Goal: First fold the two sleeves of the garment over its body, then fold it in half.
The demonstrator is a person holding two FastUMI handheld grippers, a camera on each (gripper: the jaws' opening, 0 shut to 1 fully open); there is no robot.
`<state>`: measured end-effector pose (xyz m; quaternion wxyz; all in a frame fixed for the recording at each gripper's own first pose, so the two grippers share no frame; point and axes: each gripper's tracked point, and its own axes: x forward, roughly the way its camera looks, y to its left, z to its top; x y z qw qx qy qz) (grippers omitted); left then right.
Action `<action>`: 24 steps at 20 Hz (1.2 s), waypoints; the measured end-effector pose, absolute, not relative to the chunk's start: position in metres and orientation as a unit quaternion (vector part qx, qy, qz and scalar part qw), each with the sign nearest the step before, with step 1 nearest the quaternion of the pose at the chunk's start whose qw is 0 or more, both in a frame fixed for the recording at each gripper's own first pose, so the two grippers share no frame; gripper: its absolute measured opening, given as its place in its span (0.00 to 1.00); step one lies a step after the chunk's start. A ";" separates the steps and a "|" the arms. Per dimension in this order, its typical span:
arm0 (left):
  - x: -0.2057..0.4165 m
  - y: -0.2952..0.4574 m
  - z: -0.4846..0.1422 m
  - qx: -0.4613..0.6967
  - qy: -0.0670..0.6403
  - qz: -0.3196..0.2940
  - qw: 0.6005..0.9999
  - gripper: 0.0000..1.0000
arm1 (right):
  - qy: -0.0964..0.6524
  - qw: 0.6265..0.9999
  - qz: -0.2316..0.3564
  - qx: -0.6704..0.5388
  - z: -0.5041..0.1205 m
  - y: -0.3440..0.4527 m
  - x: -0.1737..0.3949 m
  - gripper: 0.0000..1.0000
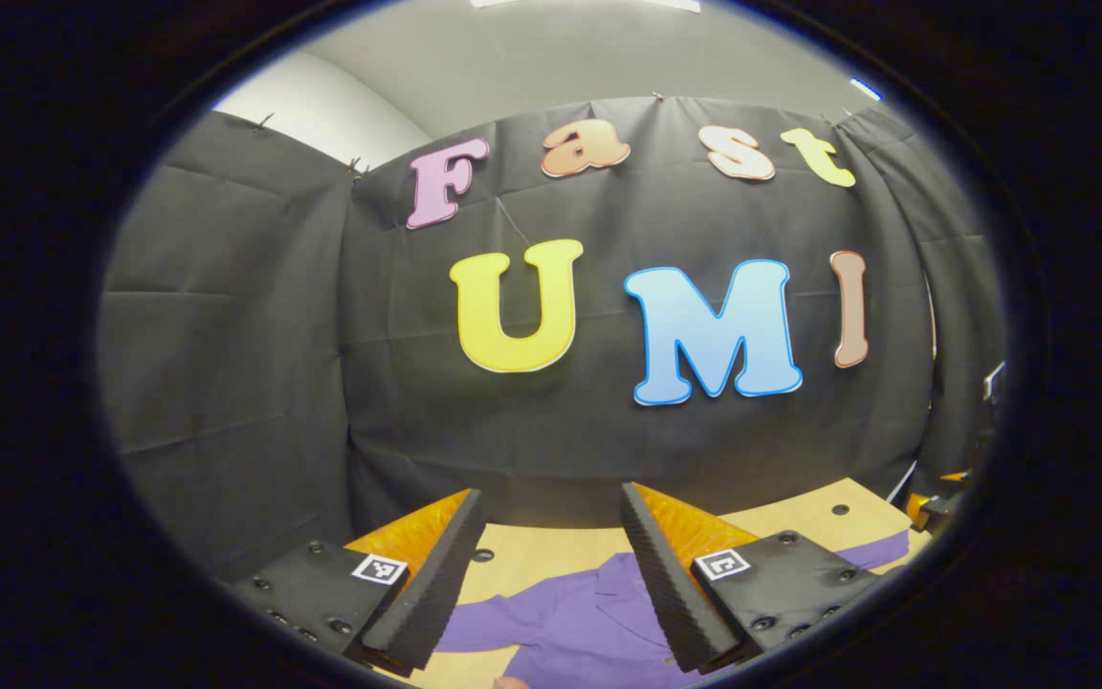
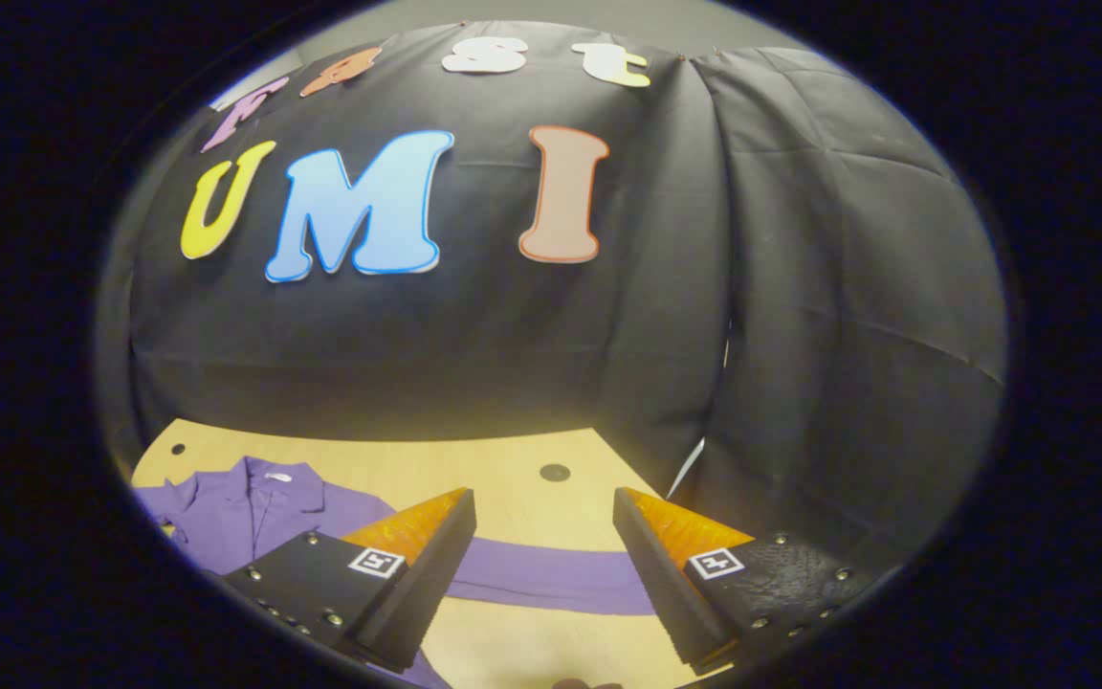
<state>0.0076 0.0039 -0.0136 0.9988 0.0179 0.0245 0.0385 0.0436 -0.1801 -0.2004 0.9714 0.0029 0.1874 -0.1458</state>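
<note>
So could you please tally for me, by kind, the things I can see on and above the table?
Purple garment: 1
Wooden table: 1
Grippers, both open: 2, left gripper and right gripper
Total: 4

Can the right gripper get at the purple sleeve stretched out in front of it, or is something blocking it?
Probably yes. The right gripper is open, and the sleeve lies flat on the table straight ahead between its fingers, with nothing lying on it or standing in the way.
</note>
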 end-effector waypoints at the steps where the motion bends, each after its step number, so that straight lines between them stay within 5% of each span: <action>1: 0.006 0.005 -0.016 0.016 0.028 0.042 0.999 0.93 | 0.201 0.968 -0.151 0.007 -0.215 -0.186 0.043 0.92; 12: -0.009 0.026 -0.030 0.023 0.063 0.090 0.994 0.93 | 0.333 0.922 -0.193 0.030 -0.356 -0.245 0.045 0.89; 24: -0.009 0.022 -0.037 0.028 0.083 0.104 0.991 0.94 | 0.411 0.888 -0.202 0.046 -0.435 -0.257 0.042 0.94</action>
